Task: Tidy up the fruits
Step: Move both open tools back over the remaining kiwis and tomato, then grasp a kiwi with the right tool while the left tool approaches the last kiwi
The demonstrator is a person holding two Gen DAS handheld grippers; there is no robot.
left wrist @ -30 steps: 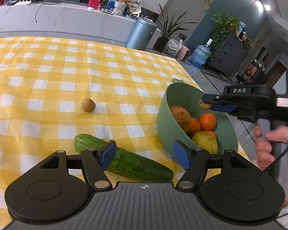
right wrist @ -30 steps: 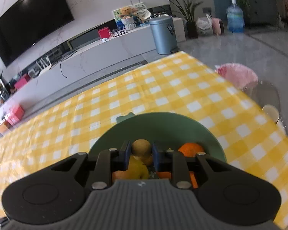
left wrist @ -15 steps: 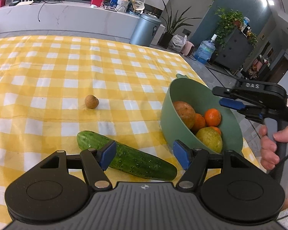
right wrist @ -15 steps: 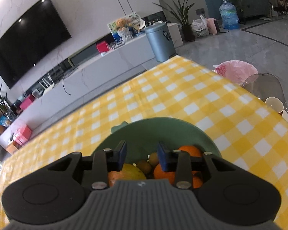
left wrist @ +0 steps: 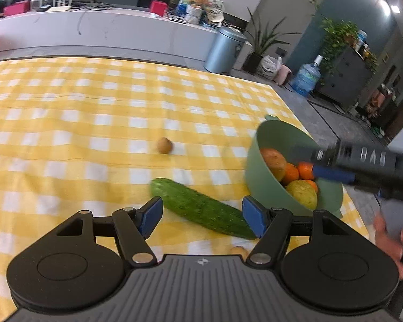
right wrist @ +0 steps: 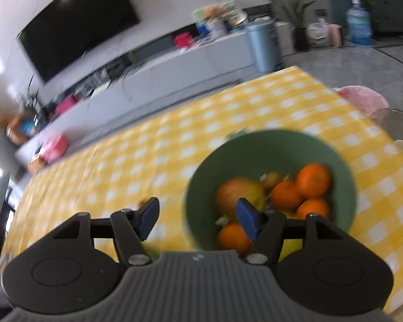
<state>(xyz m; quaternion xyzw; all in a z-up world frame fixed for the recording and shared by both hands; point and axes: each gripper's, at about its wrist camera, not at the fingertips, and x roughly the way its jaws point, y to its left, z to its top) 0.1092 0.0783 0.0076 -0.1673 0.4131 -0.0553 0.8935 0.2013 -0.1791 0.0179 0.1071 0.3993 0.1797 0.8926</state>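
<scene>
Where the yellow-checked tabletop (left wrist: 67, 123) nears its right edge, the green bowl (left wrist: 258, 177) stands with the fruit inside: several oranges (right wrist: 313, 179), a larger orange-brown fruit (left wrist: 274, 159) against the left wall, a yellow-green one (left wrist: 302, 197) at the near side. A small brown fruit (right wrist: 272, 179) lies among the oranges, blurred. Outside the bowl, a cucumber (left wrist: 201, 209) lies on the cloth just left of it, tilted, its near end toward the bowl's base. A small brown round fruit (left wrist: 164, 145) sits alone farther out, well apart from both. Left gripper (left wrist: 202, 217) hangs over the cucumber, jaws apart, empty, blue pads on either side of it in view but not touching. Right gripper (right wrist: 197, 218) sits above the bowl's left rim, jaws opening, nothing between them; seen from the left wrist view it reaches over the bowl, a hand (left wrist: 389, 244) on its grip. Both views are motion-blurred. A grey bin (left wrist: 224, 49) stands beyond the tabletop.
</scene>
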